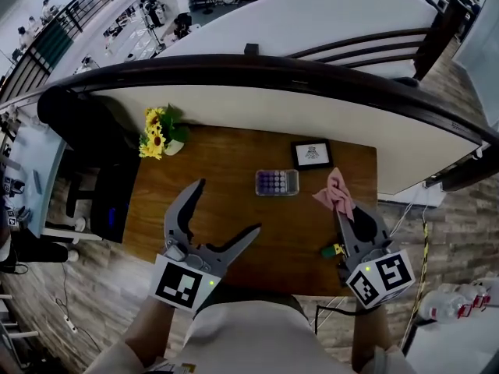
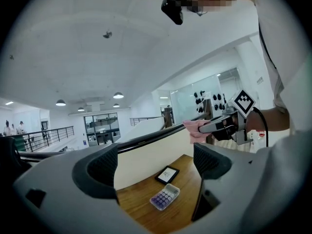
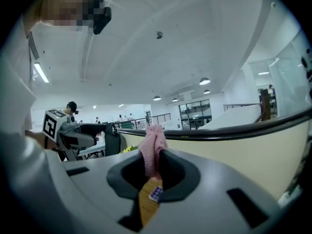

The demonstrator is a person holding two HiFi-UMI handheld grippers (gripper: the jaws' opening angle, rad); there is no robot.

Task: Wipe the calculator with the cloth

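Two claws: right claw clenched on pink cloth, soft, limp, bunched past tips. Left claw released, empty. Calculator ahead of both, flat on table, untouched; light, rigid, probably skids when wiped. Brace by side edges.

The left tool and right tool are grey plastic with dark ribbed pads. Each carries a white cube printed with black square markers. A black cable leaves the right one. The person wears a white top.
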